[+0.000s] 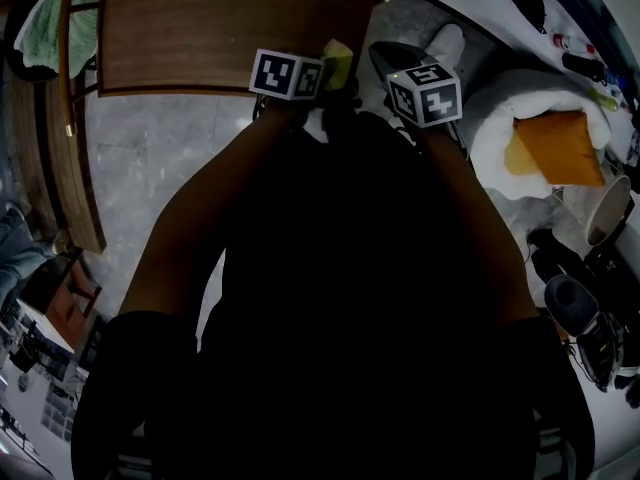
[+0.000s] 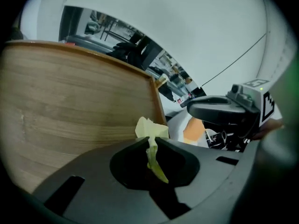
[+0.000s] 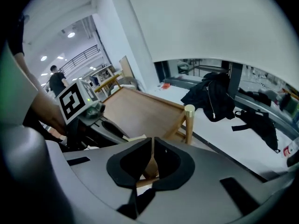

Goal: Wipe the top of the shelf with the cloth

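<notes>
1. Two tools are hovering side by side at the near edge of the wooden shelf top (image 1: 220,33), toward its right end. The person's own body is blocking most of the head view.
2. Left tool (image 2: 152,143) is pinching the yellow-green cloth (image 2: 150,129). Its jaws are clamping a thin fold, and a crumpled tuft is poking out past the tips. That tuft is likely serving as the wiping face.
3. Cloth is sitting just at the shelf top's right-hand edge. Cannot tell whether it is touching the wood.
4. Right tool (image 3: 153,149) is carrying nothing, with its jaws pressing together. It is hanging just beside the left one, apparently parked clear of the wiping path.
5. Shelf top is lying bare, with nothing obstructing a sweep. A brass-capped post (image 3: 189,120) is standing at one corner.
6. Judging by this, wiping is only beginning. The next move is calling for lowering the tuft onto the board and sweeping away from the post across the top.
</notes>
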The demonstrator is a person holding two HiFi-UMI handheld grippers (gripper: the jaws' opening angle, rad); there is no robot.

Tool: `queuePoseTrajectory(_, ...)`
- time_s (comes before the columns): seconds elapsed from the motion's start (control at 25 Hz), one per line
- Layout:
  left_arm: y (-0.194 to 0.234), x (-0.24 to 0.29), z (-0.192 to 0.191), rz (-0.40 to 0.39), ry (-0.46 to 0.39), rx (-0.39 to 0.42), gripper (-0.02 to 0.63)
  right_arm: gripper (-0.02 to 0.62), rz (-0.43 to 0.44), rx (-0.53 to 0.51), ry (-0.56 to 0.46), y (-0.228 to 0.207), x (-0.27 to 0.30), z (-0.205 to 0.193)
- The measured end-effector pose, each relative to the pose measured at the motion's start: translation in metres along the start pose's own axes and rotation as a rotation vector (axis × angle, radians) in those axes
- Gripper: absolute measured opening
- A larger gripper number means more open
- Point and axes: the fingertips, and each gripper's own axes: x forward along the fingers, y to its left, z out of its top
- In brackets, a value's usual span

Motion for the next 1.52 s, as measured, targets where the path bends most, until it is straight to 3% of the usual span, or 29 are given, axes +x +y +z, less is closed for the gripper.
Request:
queuePoseTrajectory(0.32, 0.000, 0.012, -0.004, 0.057, 0.034, 0.041, 0.035, 0.031, 0.152, -0.027, 0.109, 0.022, 0.011, -0.022)
queuePoseTrajectory(0.56, 0.013, 0.007, 0.001, 0.068, 0.045, 0.049, 0.035, 0.031, 0.201, -0.055, 0.170, 0.031, 0.030, -0.012)
queuePoseTrajectory(0.8, 0.050, -0.020, 0.001, 0.108, 0.054, 0.052, 0.035, 0.032, 0.245, -0.097, 0.166, 0.046, 0.043, 0.015)
queuePoseTrajectory(1.08, 0.114, -0.070, -0.001, 0.134, 0.032, 0.039, 0.035, 0.031, 0.348, -0.152, 0.184, 0.095, 0.070, 0.043)
queuePoseTrajectory(1.52, 0.201, -0.137, -0.009, 0.207, 0.037, 0.004, 0.035, 0.031, 0.243, -0.069, 0.195, 0.142, 0.138, 0.078)
